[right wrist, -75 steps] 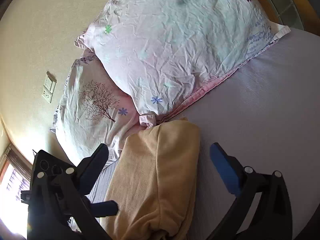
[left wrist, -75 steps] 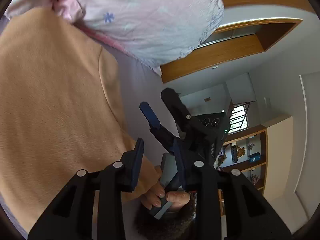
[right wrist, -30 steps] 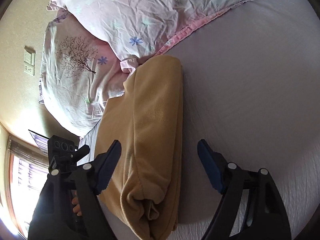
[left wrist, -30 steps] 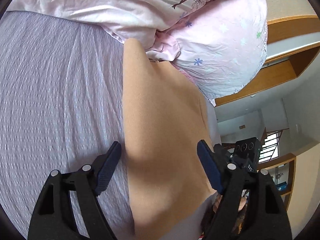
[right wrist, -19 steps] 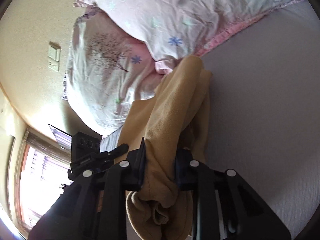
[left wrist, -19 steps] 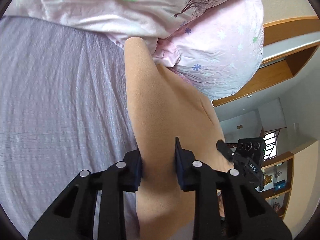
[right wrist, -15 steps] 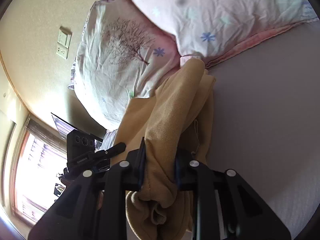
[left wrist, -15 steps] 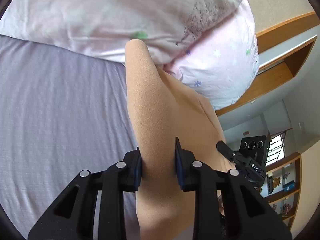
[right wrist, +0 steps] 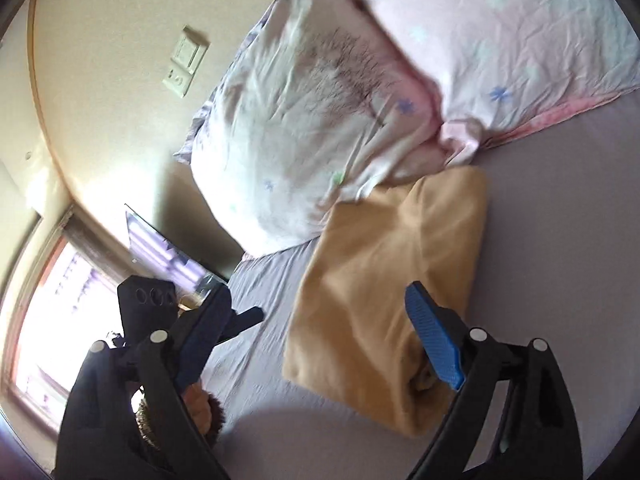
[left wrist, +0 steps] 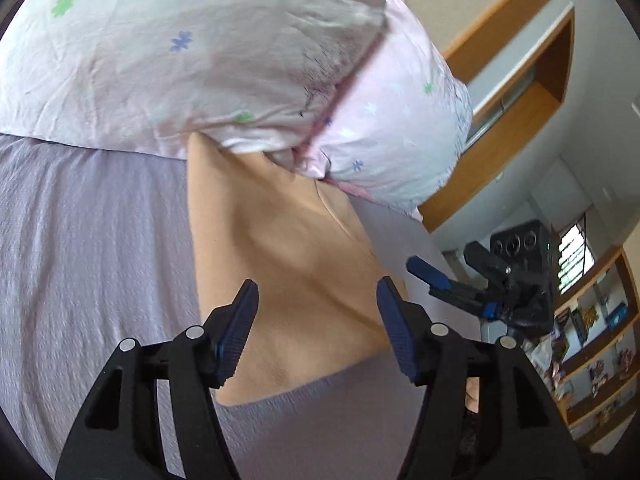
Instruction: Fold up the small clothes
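A tan folded garment [left wrist: 288, 256] lies flat on the lilac bed sheet [left wrist: 88, 248], its far edge against the pillows. It also shows in the right wrist view [right wrist: 384, 288] as a thick folded rectangle. My left gripper [left wrist: 316, 320] is open, its blue pads just above the garment's near part, holding nothing. My right gripper [right wrist: 320, 328] is open and empty above the garment's near edge. The right gripper also shows in the left wrist view [left wrist: 472, 288], off the garment's right edge.
Two pink-and-white flowered pillows [left wrist: 224, 60] [right wrist: 344, 92] lie along the head of the bed, touching the garment. A wooden headboard frame [left wrist: 516, 120] and shelves [left wrist: 592, 344] stand to the right. A wall switch [right wrist: 186, 62] and a bright window [right wrist: 52, 320] are on the left.
Both grippers were shut on the lifted garment half a second ago. Both have opened and let it go, and it now lies flat on the sheet by the pillows.
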`<state>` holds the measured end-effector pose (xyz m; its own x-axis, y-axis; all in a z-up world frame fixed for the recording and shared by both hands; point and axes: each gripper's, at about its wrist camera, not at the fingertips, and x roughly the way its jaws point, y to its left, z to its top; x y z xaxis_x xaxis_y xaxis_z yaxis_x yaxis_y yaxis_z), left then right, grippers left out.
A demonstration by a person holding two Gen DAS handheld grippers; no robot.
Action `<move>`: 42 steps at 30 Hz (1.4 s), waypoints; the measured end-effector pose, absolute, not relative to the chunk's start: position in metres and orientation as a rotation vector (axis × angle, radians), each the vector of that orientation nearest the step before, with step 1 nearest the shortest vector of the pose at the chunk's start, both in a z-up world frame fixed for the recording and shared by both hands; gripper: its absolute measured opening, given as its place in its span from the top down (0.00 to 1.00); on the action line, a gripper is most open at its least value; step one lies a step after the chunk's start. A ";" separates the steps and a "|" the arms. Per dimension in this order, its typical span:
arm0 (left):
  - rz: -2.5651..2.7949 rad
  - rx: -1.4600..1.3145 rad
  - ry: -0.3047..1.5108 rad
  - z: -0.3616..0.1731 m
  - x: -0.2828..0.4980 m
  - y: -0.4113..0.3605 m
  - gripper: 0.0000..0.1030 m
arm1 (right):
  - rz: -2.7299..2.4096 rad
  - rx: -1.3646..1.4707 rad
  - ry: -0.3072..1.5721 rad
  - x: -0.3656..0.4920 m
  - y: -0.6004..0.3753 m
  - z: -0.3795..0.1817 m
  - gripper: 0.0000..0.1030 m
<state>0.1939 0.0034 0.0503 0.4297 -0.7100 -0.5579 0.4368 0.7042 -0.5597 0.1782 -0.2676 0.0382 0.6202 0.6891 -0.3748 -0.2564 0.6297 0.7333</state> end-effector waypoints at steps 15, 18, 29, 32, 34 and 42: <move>-0.414 0.063 0.906 0.014 0.133 -0.005 0.01 | 0.284 0.297 0.746 0.106 -0.233 0.041 0.02; -0.352 0.153 0.940 0.002 0.129 -0.009 0.01 | 0.215 0.256 0.827 0.106 -0.222 0.015 0.02; -0.234 0.176 0.979 -0.018 0.138 -0.003 0.01 | 0.113 0.105 0.952 0.112 -0.189 -0.026 0.02; -0.231 0.172 0.974 -0.017 0.138 -0.003 0.01 | 0.074 0.033 0.964 0.112 -0.179 -0.030 0.02; -0.231 0.172 0.973 -0.017 0.137 -0.003 0.01 | 0.053 -0.009 0.958 0.111 -0.173 -0.032 0.02; -0.231 0.172 0.974 -0.017 0.138 -0.003 0.01 | 0.057 0.000 0.960 0.110 -0.175 -0.034 0.02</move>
